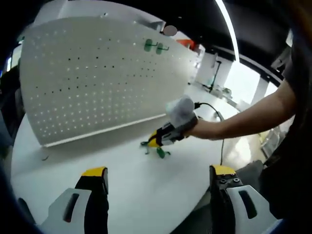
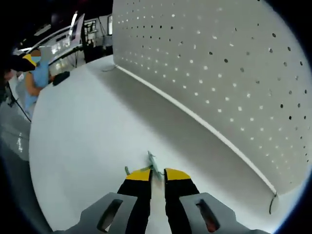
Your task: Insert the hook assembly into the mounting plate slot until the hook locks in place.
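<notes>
The mounting plate is a white pegboard (image 1: pixel 97 78) standing upright on the round white table (image 1: pixel 122 185); it also fills the upper right of the right gripper view as the pegboard (image 2: pixel 234 63). Two green hooks (image 1: pixel 155 47) hang high on its right side. My right gripper (image 1: pixel 155 141), held in a person's hand, is low over the table in front of the board. It is shut on a green hook assembly (image 2: pixel 151 159), whose green ends (image 1: pixel 162 153) stick out by the jaws. My left gripper (image 1: pixel 158 178) is open and holds nothing, near the table's front edge.
A black cable (image 1: pixel 214 113) trails from the right gripper over the table's right side. In the right gripper view a dark object (image 2: pixel 61 78) lies at the table's far end beside a person in blue (image 2: pixel 36 73). A thin wire (image 2: pixel 273 202) hangs at the board's near corner.
</notes>
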Tool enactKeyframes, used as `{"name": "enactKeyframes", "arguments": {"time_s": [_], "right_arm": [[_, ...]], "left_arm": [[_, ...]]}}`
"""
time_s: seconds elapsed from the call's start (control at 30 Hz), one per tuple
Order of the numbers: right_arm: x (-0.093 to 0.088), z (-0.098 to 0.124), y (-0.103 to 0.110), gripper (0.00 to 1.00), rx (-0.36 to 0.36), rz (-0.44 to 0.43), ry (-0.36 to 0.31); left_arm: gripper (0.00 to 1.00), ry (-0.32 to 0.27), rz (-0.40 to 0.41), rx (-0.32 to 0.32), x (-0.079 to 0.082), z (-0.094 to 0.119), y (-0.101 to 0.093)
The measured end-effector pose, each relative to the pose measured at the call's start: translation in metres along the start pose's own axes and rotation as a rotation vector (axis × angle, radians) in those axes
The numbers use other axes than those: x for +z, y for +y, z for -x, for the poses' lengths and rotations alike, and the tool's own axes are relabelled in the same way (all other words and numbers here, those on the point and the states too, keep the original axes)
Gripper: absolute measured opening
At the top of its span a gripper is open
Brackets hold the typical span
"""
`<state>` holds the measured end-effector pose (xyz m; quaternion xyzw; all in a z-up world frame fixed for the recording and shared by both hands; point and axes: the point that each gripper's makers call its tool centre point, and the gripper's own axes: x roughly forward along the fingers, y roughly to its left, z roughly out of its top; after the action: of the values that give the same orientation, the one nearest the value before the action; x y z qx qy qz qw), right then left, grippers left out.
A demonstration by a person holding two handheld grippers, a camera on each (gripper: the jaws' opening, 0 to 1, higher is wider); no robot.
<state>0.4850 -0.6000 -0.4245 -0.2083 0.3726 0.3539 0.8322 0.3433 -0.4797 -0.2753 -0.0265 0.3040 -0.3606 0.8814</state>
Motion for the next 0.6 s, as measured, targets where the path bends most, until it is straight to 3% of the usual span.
{"name": "enactKeyframes", "arguments": {"time_s": [0.43, 0.6], "right_arm": [[0.003, -0.003, 0.007, 0.01, 0.011, -0.023, -0.003], [0.016, 0.006, 0.003, 0.01, -0.002, -0.136, -0.059]], "left_arm": [[0.86, -0.006, 0.007, 0.002, 0.001, 0.0, 0.0], [0.87, -0.023, 0.015, -0.005, 0.005, 0.002, -0.002]]}}
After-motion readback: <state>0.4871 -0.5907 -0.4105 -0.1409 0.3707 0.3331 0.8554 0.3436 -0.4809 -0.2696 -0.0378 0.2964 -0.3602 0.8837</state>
